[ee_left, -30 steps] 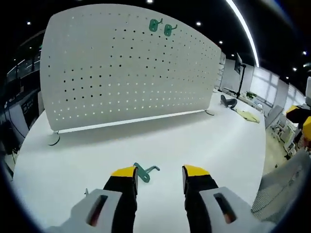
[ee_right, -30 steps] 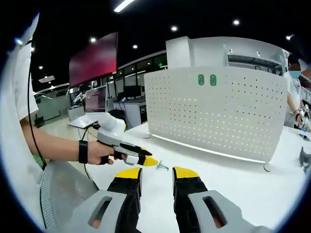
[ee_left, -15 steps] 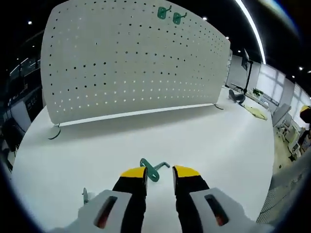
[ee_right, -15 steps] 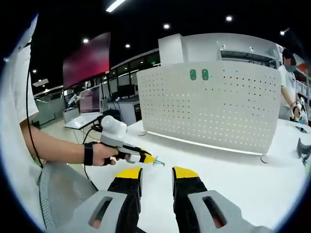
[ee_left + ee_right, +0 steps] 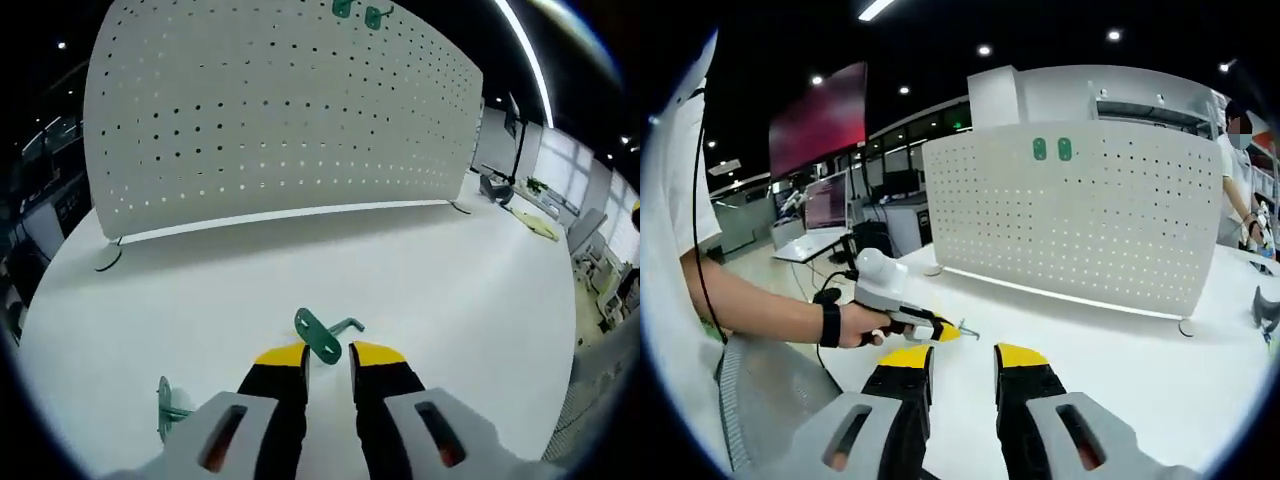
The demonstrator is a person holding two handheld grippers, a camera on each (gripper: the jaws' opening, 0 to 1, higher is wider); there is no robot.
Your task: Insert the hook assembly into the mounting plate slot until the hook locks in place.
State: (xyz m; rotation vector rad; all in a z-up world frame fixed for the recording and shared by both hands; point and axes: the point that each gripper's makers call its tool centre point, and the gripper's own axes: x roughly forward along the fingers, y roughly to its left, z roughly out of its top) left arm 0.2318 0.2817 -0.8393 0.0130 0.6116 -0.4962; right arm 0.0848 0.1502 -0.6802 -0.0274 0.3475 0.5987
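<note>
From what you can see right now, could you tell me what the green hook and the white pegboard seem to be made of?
The green hook between the left gripper fingers looks like painted sheet metal: a thin flat oval plate with a hole and a slim bent prong, matte green. The white pegboard seems to be painted perforated sheet, probably metal; it is thin, curved and evenly punched, though plastic cannot be ruled out.
</note>
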